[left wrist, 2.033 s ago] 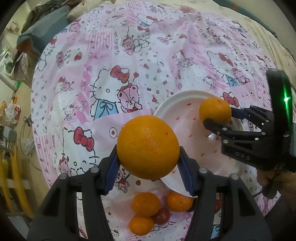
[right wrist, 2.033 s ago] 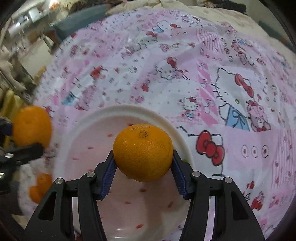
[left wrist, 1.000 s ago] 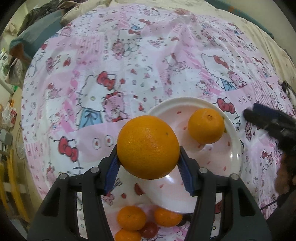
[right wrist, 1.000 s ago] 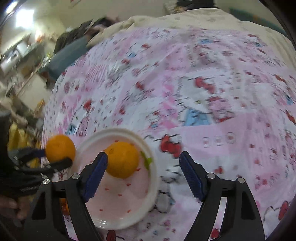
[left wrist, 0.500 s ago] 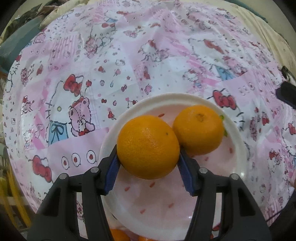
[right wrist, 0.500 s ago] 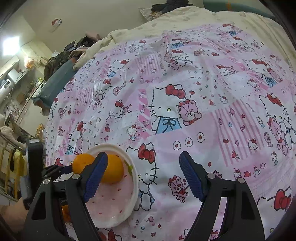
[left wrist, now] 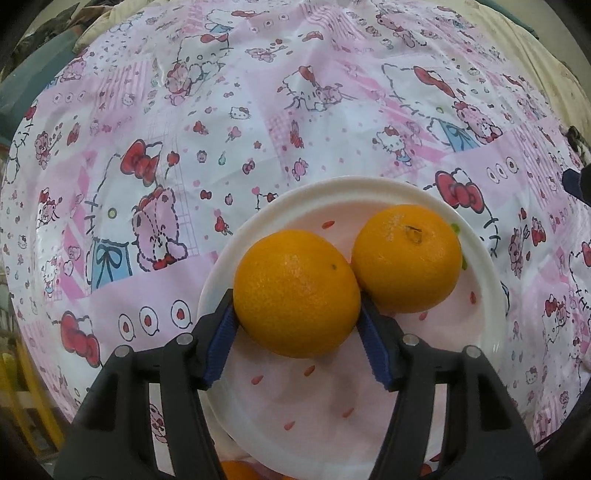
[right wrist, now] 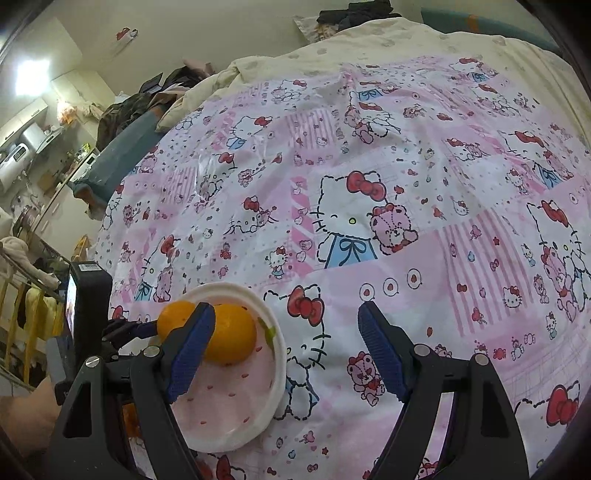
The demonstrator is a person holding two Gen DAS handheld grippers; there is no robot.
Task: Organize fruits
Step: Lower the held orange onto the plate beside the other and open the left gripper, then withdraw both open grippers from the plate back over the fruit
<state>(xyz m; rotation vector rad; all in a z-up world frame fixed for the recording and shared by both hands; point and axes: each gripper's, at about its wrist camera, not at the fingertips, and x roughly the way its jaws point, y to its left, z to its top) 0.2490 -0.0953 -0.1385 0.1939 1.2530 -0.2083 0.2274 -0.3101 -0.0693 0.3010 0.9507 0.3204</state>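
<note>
Oranges number two on the plate (left wrist: 476, 243): one (left wrist: 406, 258) lies free, another (left wrist: 295, 291) sits between the left gripper's (left wrist: 297, 332) opening jaws, the right gripper (right wrist: 286, 350) gapes empty, more fruit waits beyond the plate's near edge.

You are working over a bed: pink cartoon-cat sheet (right wrist: 369, 192), cream quilt (right wrist: 369, 40) behind, plain pale wall (right wrist: 221, 26), bright light (right wrist: 31, 75) upper left.

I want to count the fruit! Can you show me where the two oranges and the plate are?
Near orange (left wrist: 295, 291): left wrist view, middle of its peel, between the opening jaws.
Far orange (left wrist: 406, 258): left wrist view, its top, near the stem scar.
Plate (left wrist: 332, 186): left wrist view, far white rim.
</note>
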